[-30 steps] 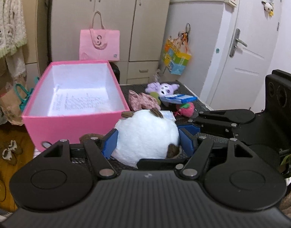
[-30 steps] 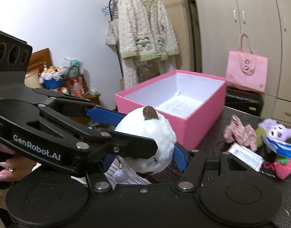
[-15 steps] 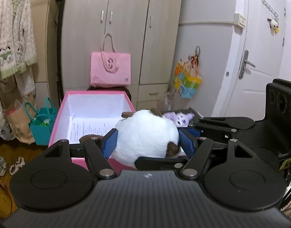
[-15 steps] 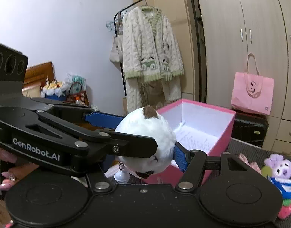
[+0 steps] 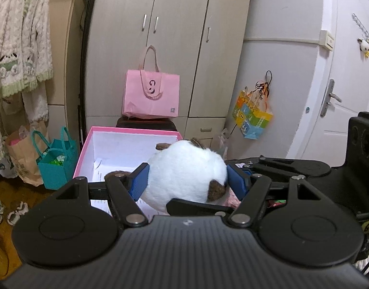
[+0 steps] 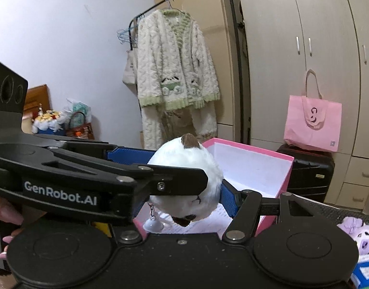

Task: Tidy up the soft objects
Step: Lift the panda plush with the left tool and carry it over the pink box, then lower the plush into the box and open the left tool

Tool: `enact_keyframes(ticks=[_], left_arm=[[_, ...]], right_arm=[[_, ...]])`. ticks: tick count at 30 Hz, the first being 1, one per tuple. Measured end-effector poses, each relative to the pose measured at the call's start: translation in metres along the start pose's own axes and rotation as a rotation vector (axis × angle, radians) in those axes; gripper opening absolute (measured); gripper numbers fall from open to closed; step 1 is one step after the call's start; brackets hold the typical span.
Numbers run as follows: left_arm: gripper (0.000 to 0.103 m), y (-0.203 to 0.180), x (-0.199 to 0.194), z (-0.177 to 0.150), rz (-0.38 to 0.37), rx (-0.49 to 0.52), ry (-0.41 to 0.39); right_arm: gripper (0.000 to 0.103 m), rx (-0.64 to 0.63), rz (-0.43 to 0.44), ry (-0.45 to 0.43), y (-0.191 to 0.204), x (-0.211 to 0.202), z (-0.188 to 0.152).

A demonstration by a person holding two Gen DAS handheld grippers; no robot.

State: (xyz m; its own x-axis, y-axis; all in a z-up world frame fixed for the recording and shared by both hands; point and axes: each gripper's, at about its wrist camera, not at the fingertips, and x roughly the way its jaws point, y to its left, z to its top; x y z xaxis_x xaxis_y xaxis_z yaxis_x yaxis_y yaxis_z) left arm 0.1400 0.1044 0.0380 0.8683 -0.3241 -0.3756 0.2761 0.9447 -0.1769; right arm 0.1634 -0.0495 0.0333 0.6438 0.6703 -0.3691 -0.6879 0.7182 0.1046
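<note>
Bedroom wardrobe [image 5: 160, 36] behind, 1 pink box [image 5: 136, 131], 2 hand-held grippers, left [image 5: 187, 180] and right [image 6: 184, 187], pinching 1 white plush [image 5: 184, 171]

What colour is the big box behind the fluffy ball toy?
The box is pink outside and white inside, clearest in the right wrist view.

Both wrist cameras look close along their own fingers (from crossing angles) and share the round white plush toy [image 5: 184, 173] [image 6: 187, 168] and open pink cardboard box [image 5: 126, 130] [image 6: 254, 148].

One white plush [image 5: 184, 171], one pink box [image 5: 126, 142], two hand-held grippers [image 5: 187, 180] [image 6: 184, 180]
</note>
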Motion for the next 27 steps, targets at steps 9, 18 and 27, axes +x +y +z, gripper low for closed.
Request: enact_keyframes(ticks=[9, 18, 27], left_arm=[[0.069, 0.028, 0.051, 0.012, -0.022, -0.026, 0.059], [0.068, 0.042, 0.092, 0.023, 0.023, -0.016, 0.152], [0.068, 0.061, 0.124, 0.023, 0.014, -0.050, 0.265]], right_arm=[[0.069, -0.077, -0.015, 0.033, -0.030, 0.039, 0.009], [0.069, -0.136, -0.022, 0.100, -0.045, 0.077, 0.013], [0.068, -0.178, -0.021, 0.196, -0.053, 0.104, 0.013]])
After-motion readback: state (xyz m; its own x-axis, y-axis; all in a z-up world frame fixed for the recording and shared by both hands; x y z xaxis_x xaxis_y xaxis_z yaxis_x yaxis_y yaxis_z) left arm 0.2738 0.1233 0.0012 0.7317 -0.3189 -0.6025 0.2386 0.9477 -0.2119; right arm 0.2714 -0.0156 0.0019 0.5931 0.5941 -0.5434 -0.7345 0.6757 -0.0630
